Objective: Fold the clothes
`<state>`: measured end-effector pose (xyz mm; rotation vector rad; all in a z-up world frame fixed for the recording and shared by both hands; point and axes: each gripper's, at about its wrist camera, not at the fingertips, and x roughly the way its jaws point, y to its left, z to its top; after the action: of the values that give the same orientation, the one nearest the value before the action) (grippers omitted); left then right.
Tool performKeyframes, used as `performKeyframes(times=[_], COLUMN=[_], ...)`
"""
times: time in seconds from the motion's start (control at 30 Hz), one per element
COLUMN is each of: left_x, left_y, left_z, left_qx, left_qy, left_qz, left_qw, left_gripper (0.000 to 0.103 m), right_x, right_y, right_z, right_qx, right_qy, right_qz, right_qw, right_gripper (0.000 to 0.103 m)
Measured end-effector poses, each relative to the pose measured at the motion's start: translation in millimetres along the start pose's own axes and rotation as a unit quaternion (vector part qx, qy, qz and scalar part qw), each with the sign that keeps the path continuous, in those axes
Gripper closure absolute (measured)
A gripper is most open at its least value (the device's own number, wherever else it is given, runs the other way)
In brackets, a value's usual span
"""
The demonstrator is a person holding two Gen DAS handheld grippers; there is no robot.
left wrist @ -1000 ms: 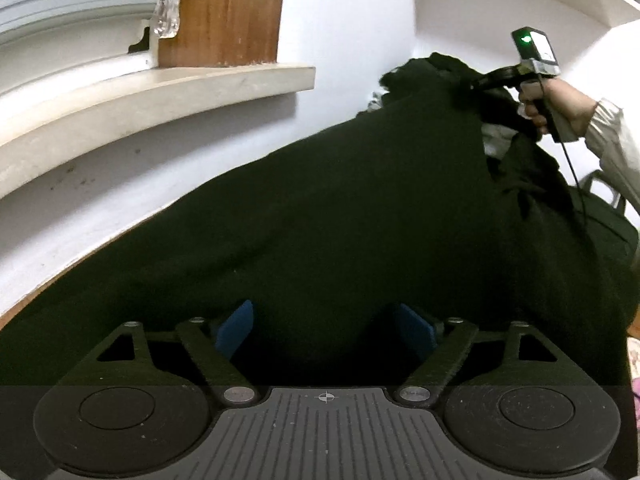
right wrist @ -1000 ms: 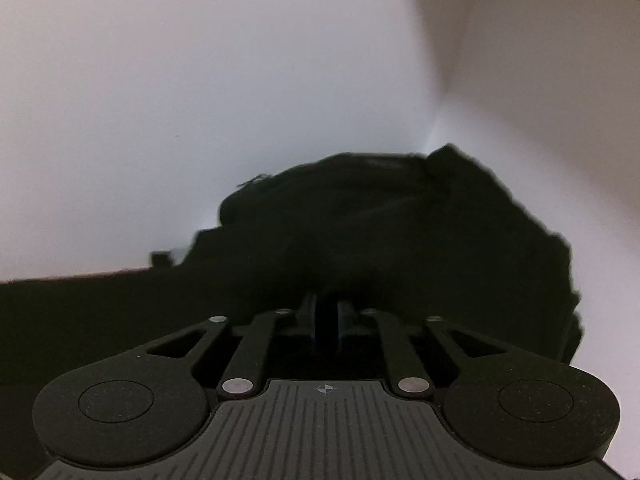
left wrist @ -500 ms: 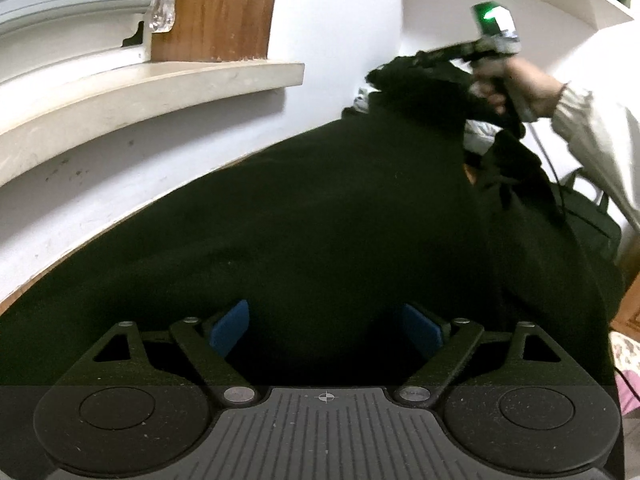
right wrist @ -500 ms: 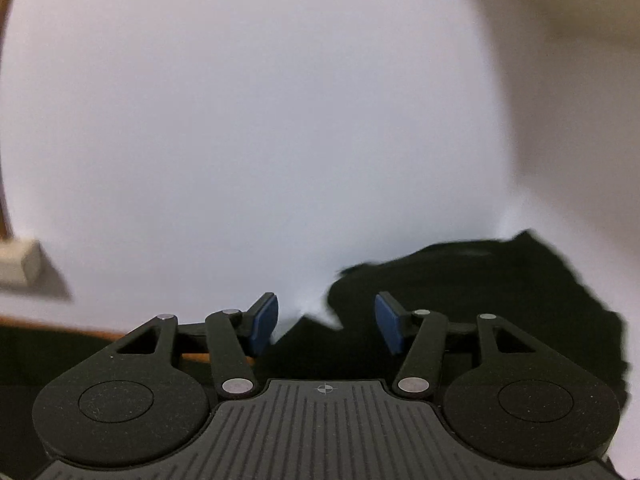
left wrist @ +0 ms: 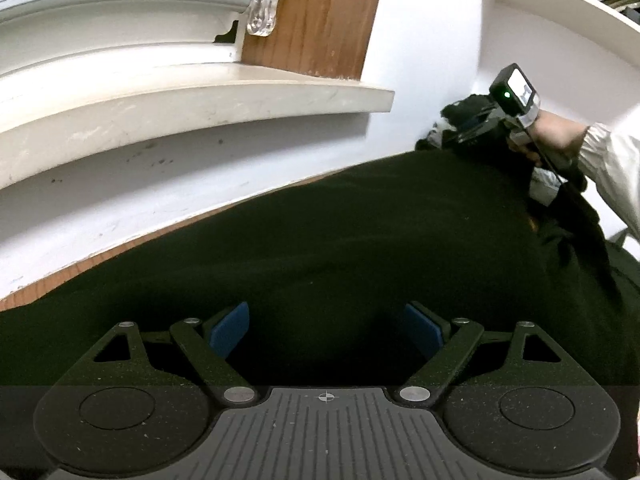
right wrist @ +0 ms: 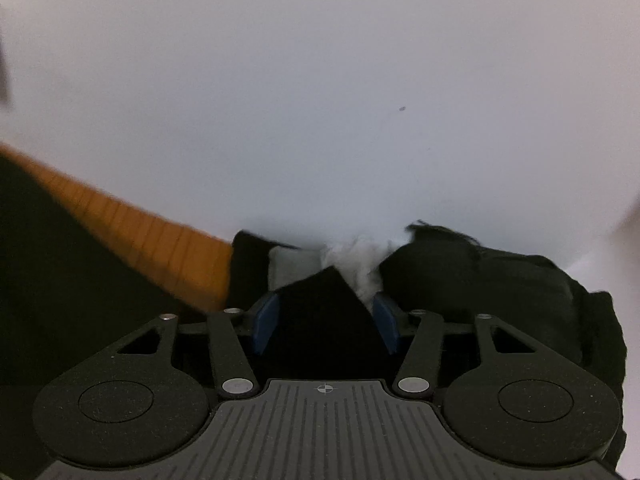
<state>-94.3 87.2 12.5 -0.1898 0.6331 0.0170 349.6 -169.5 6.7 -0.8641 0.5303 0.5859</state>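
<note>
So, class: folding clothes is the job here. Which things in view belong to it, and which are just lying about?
Part of the job:
black garment
left tongs, open
right tongs, just closing, black cloth between them

Just lying about:
window ledge
wooden post
white wall

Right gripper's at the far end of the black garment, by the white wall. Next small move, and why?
Probably finish closing the right gripper on the peaked fold of the black fabric garment before lifting. Its jaws have just been closing; the fold stands between the blue pads, which do not look fully pinched yet. The left gripper hangs open over the garment, holding nothing.
</note>
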Motion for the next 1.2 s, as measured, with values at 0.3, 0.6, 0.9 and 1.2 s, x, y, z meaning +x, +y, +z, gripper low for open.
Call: performKeyframes(times=[0.3,0.6,0.9,1.2], left_x=[2.1,5.3,6.4,6.6], left_y=[-2.6,-7.9,-7.2,-6.2], left_z=[0.2,-0.2,-1.3,-1.4], left_qx=[0.005,0.017,0.02,0.021], left_qy=[0.002,0.009,0.014,0.016], left_qz=[0.003,0.006,0.004,0.004], left_qw=[1.0,0.9998,0.9997,0.9996], left_gripper=[0.015,0.005,0.0,0.0], right_x=[-45.5,-46.0,-159.6,-263.1], right_y=[-38.8,-39.5,-66.6,-65.9], right_z=[-1.7,-6.9,-77.6,-201.1], right_qx=[0.126,0.176,0.218,0.277], right_qy=[-0.152,-0.133,-0.16,-0.134], right_qz=[-0.115,-0.09,-0.056,-0.062], right_qw=[0.973,0.971,0.961,0.949], right_gripper=[0.1,0.039,0.055,0.071])
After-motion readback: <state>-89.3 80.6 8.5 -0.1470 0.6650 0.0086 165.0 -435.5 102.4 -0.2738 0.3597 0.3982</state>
